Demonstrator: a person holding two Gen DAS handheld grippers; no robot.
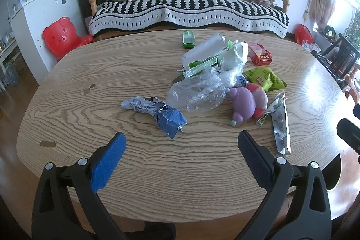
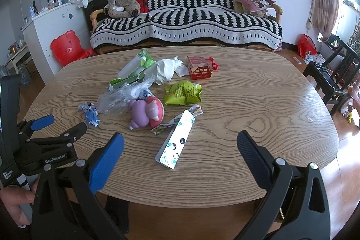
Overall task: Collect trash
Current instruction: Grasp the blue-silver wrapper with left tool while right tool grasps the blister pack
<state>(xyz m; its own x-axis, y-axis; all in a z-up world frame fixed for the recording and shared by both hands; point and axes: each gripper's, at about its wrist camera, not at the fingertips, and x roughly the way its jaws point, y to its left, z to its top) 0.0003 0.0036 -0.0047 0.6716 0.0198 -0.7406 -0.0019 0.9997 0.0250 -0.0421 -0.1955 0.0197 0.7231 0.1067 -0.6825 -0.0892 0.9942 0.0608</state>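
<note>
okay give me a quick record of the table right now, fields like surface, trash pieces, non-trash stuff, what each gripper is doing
surface: oval wooden table
trash: crumpled blue wrapper, clear plastic bag, green snack bag, long foil wrapper, red box, white tissue
non-trash: purple and pink toy, lying between the bag and the foil wrapper
left gripper: open, empty, facing the blue wrapper
right gripper: open, empty, foil wrapper between its fingers' line
collected: nothing held yet

A black-and-white striped sofa (image 1: 189, 3) stands behind the tabletop (image 1: 112, 87). A red plastic chair (image 1: 61, 35) stands beside a white cabinet (image 1: 42, 15).
</note>
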